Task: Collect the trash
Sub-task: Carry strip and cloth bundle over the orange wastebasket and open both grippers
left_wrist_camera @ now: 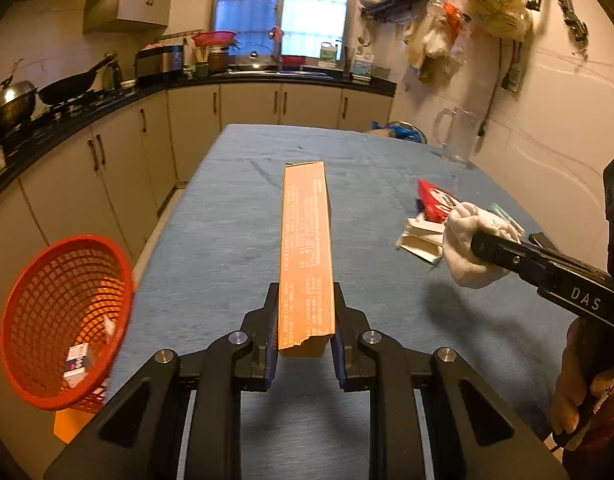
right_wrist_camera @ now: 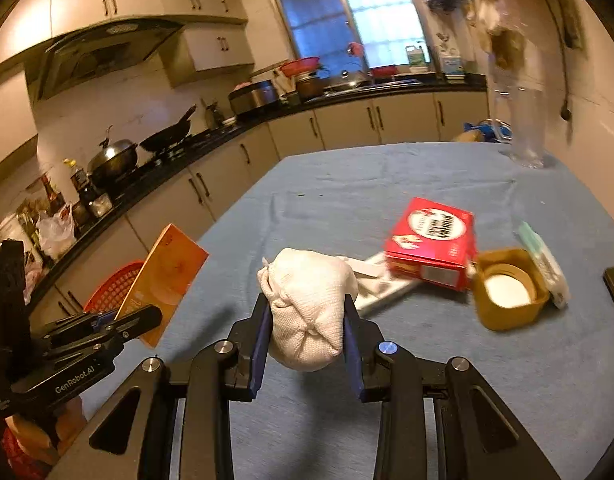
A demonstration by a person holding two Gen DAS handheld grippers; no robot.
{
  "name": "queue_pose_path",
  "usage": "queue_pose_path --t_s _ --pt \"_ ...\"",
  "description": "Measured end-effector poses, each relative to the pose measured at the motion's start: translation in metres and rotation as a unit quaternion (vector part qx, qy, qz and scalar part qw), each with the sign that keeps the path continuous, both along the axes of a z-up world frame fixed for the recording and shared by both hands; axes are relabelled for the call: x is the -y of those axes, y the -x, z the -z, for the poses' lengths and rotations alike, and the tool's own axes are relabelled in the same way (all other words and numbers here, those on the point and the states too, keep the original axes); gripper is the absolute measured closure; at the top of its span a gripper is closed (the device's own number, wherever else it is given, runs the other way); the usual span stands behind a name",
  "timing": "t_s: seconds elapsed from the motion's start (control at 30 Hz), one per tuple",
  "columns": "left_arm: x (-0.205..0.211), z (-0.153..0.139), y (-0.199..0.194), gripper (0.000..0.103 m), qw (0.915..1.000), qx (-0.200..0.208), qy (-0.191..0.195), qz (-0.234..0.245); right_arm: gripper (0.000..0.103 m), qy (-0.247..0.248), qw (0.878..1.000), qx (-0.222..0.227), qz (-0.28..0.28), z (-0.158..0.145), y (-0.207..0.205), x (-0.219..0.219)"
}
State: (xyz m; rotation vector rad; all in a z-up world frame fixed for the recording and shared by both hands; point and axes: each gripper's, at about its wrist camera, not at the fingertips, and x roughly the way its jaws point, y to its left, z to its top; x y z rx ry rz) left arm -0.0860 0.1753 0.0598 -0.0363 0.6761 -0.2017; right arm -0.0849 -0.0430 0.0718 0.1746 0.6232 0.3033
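Kitchen setting w/ blue-cloth tabletop. Red mesh basket sits off its left edge, small box inside. L hand-held gripper: jaws clamped on long orange box, held above cloth. R hand-held gripper: jaws clamped on white cloth wad. Red carton, brown lid lie on cloth, right side.
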Motion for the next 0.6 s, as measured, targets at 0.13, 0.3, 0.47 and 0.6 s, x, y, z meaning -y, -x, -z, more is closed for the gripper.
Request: queue_pose_path --t_s 0.13,0.3,0.47,0.6 --pt "-0.024 -0.003 0.007 0.082 0.9997 0.005 0.01 -0.019 0.068 -0.012 1.0 -0.01 -0.027 -0.001 -0.009 -0.021" --pt "-0.054 -0.005 0.013 0.082 0.9988 0.01 0.017 -0.044 0.068 -0.008 0.998 -0.016 -0.065 -0.001 -0.017 -0.057" --pt "-0.092 -0.006 0.024 0.082 0.9964 0.015 0.023 -0.081 0.068 -0.004 0.994 -0.017 -0.105 -0.003 -0.024 -0.094" --pt "-0.118 -0.007 0.033 0.082 0.9938 0.018 0.022 -0.107 0.068 0.0 0.99 -0.018 -0.138 -0.005 -0.03 -0.127"
